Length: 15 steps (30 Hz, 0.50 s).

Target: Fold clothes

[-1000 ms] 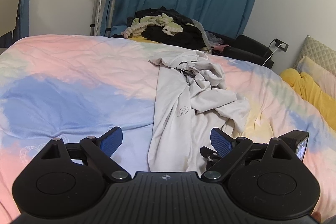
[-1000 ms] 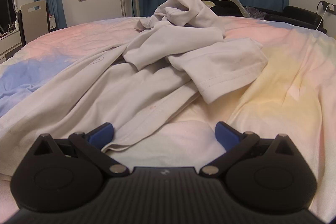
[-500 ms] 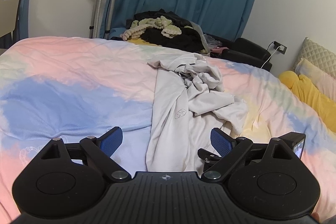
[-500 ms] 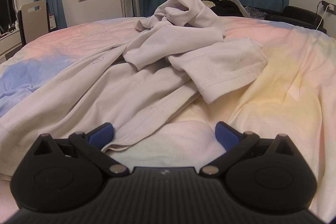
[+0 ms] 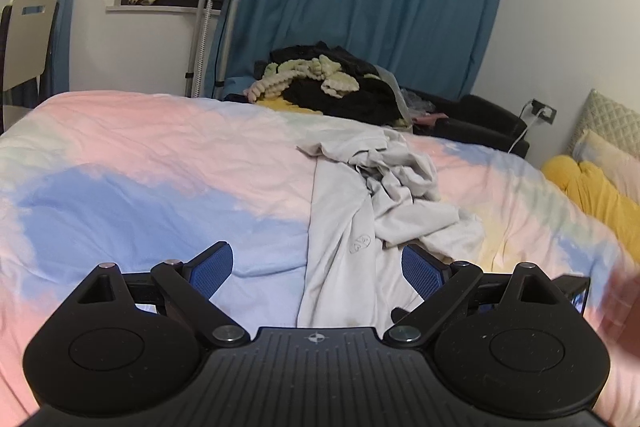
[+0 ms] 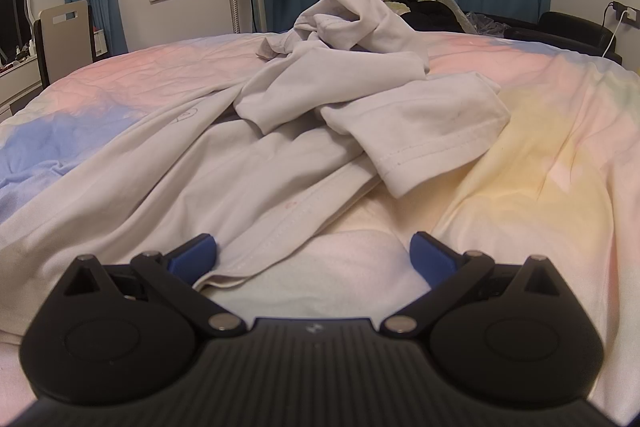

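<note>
Over the last second the left gripper (image 5: 316, 269) has lifted and drawn back: its blue fingers (image 5: 210, 269), spread and empty, now sit higher over the bed, and the garment looks smaller beyond them. The right gripper (image 6: 312, 255) has not moved; its fingers (image 6: 194, 253) are spread too, low at the bottom of the frame, the left one touching the hem. The crumpled pale grey garment (image 6: 280, 147) lies bunched mid-frame on the pastel bedspread (image 5: 140, 195). No fold has begun; judging by this, the left side is repositioning for a corner.
</note>
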Available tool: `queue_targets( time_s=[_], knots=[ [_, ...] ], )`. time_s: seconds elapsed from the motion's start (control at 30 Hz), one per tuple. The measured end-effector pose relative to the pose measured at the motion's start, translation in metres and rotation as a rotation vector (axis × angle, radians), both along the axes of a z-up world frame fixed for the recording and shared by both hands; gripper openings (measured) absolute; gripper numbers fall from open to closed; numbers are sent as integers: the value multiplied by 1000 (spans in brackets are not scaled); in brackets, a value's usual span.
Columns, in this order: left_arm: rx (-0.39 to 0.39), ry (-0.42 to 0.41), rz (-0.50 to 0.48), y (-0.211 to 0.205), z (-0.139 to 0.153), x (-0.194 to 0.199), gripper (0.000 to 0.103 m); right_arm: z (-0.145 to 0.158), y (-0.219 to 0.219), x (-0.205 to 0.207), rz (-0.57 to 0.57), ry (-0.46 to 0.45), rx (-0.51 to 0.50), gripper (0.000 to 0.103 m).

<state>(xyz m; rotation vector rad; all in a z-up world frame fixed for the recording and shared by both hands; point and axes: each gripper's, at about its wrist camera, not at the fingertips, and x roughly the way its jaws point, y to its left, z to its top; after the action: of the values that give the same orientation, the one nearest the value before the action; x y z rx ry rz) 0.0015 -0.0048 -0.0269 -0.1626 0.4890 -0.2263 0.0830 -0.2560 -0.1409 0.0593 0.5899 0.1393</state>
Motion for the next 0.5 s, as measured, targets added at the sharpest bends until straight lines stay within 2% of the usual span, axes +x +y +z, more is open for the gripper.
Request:
queue_targets(
  time_s=[0.5],
  knots=[
    [-81, -43, -26, 26, 16, -13, 97, 0, -1, 4, -2, -6, 4, 103]
  ],
)
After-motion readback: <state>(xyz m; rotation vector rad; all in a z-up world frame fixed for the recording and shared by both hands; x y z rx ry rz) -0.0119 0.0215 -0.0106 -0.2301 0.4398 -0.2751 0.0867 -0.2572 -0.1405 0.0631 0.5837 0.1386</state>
